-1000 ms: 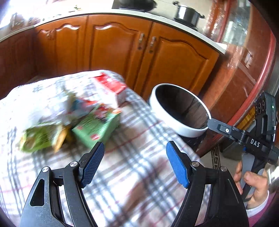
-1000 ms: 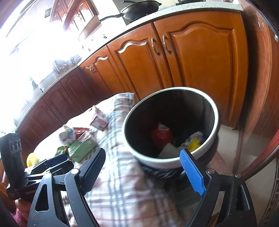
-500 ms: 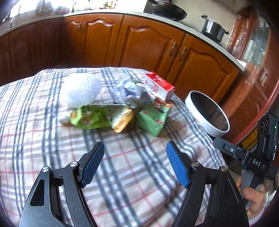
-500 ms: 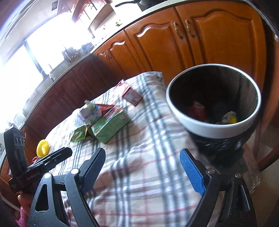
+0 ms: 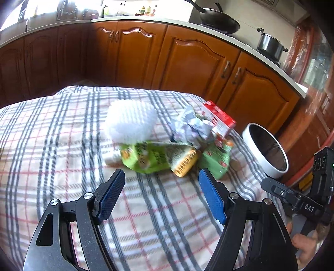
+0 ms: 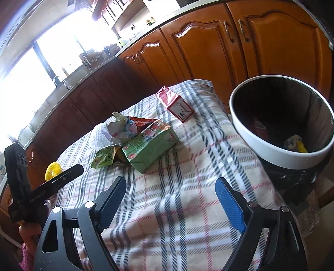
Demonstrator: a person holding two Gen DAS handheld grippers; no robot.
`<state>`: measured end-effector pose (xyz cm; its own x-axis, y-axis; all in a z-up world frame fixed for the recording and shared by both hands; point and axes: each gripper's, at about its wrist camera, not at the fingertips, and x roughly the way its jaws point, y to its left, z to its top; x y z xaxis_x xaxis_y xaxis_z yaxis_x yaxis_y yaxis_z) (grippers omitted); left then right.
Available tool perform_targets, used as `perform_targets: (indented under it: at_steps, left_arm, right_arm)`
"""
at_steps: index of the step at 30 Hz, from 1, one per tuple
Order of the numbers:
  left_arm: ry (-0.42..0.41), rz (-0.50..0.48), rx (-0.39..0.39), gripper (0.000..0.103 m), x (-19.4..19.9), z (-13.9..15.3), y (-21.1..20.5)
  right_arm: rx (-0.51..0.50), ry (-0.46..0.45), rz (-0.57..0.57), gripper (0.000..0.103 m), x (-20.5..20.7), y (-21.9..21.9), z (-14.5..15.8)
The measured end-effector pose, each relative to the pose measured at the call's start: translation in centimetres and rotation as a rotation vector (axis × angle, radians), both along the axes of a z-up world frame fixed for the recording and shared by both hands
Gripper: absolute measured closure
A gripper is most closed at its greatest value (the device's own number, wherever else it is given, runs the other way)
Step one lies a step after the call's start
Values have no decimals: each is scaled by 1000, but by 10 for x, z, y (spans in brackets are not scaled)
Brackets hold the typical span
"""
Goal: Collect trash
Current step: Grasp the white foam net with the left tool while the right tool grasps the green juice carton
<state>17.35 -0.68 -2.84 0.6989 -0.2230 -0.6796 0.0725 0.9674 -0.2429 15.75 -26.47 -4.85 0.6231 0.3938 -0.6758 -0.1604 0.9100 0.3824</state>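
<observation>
Above the checked cloth, both empty grippers wide open, litter pile now nearer.

table, plaid cloth | on it: green carton, red carton, crumpled paper, green pouch

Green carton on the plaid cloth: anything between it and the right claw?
Nothing visible. Only bare plaid tablecloth lies between the open right claw and the green rectangular drink carton; crumpled paper sits behind it.

Wooden cabinets line the kitchen — a wok, a pot, perhaps bottles by the window.
</observation>
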Motion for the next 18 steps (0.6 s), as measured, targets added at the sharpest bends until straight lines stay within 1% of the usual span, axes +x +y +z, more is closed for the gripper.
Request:
perform_targets:
  at_steps: [6, 12, 18]
  left_arm:
    - [-7, 24, 18, 28, 15, 2, 13]
    - [0, 41, 39, 28, 38, 0, 27]
    - [8, 27, 42, 28, 68, -1, 32]
  right_arm:
    - [17, -3, -13, 15, 13, 14, -1]
    - [55, 17, -16, 21, 29, 34, -5]
    - [22, 40, -13, 27, 53, 67, -9]
